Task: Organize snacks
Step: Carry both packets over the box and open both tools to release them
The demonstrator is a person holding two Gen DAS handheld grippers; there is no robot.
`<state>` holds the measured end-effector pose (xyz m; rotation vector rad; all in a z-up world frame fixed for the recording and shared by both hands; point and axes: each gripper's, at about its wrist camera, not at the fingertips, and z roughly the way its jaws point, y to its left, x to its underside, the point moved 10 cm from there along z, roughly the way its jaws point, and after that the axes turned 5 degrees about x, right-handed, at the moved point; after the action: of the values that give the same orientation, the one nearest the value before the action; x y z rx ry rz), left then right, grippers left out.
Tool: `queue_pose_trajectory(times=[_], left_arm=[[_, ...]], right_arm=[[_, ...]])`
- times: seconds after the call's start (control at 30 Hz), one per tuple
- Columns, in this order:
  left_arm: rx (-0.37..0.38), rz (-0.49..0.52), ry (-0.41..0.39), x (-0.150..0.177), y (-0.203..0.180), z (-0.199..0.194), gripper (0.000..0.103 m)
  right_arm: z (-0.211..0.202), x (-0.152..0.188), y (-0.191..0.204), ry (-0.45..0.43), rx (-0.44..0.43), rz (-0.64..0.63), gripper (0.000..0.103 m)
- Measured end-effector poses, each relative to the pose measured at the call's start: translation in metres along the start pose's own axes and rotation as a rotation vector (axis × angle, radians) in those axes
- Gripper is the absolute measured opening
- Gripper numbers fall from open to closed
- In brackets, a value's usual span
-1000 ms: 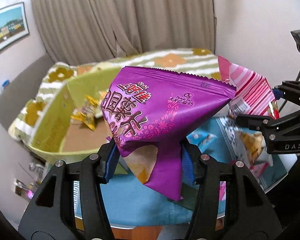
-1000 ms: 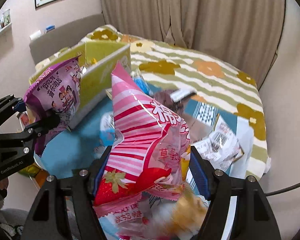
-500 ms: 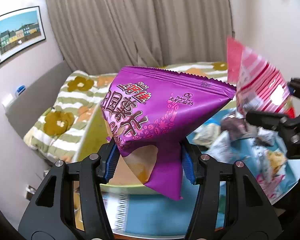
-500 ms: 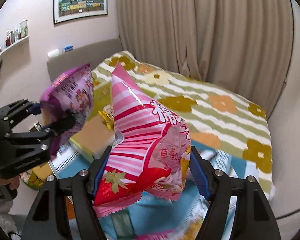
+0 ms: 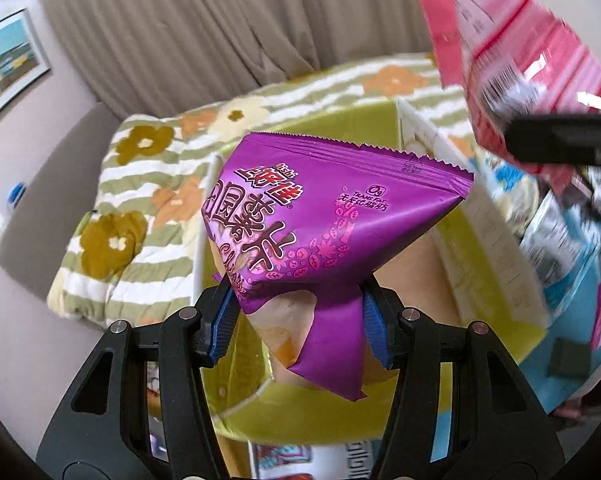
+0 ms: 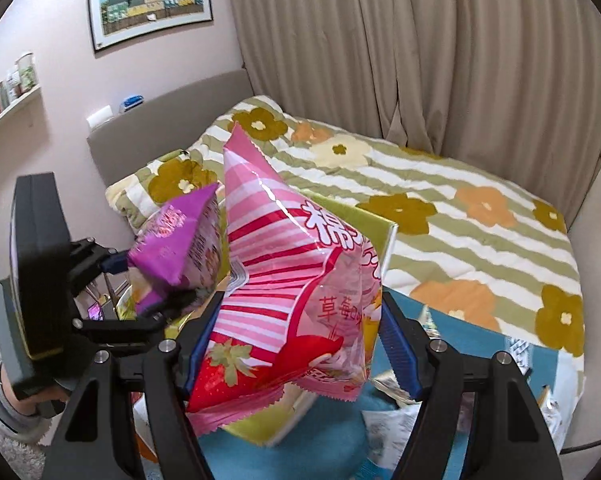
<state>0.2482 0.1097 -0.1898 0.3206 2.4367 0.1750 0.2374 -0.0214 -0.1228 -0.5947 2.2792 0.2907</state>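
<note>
My left gripper (image 5: 300, 328) is shut on a purple snack bag (image 5: 324, 232) and holds it above the open yellow-green cardboard box (image 5: 496, 248). The bag hides most of the box floor. My right gripper (image 6: 300, 356) is shut on a pink striped strawberry snack bag (image 6: 288, 280), held over the box's near wall (image 6: 380, 240). The pink bag shows at the upper right of the left wrist view (image 5: 512, 40). The left gripper with the purple bag (image 6: 180, 240) shows at the left of the right wrist view.
The box stands on a table with a blue cloth (image 6: 340, 452). Several loose snack packets (image 5: 560, 224) lie on the table right of the box. A bed with a flowered striped quilt (image 6: 460, 208) is behind, with curtains (image 6: 420, 40) beyond.
Both grippers have carried their bags left and forward, from over the snack pile to above the box. The pink bag now sits higher and closer in the left wrist view.
</note>
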Motion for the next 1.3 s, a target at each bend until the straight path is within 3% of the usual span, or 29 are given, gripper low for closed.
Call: queue_pose_trajectory(times=[0.2,0.23,0.27,0.3,0.63,0.93,1.03,1.1,1.3], left_arm=[[0.057,0.053,0.041,0.007,0.004,0.028,0.055],[0.066,0.061,0.042,0.007,0.004,0.03,0.068],[0.064,0.069,0.042,0.007,0.004,0.031,0.094],[0.057,0.08,0.037,0.007,0.005,0.031,0.103],[0.091,0.088,0.006,0.018,0.014,0.011,0.102],[0.101,0.042,0.002,0.021,0.029,0.007,0.102],[0.098,0.035,0.006,0.023,0.031,0.008,0.102],[0.099,0.029,0.013,0.027,0.031,0.009,0.102],[0.123,0.004,0.038,0.037,0.03,0.012,0.102]], right_arm=[[0.027,0.002,-0.002,0.062,0.029,0.081,0.068],[0.029,0.001,-0.003,0.067,0.034,0.094,0.068],[0.033,0.0,-0.004,0.074,0.039,0.107,0.068],[0.035,0.0,-0.004,0.08,0.044,0.121,0.068],[0.047,-0.003,0.0,0.107,0.03,0.192,0.069],[0.072,-0.009,0.02,0.152,0.018,0.166,0.071],[0.078,-0.008,0.021,0.158,0.023,0.175,0.081],[0.078,-0.006,0.021,0.146,0.038,0.175,0.103],[0.077,0.011,0.018,0.154,0.067,0.181,0.103]])
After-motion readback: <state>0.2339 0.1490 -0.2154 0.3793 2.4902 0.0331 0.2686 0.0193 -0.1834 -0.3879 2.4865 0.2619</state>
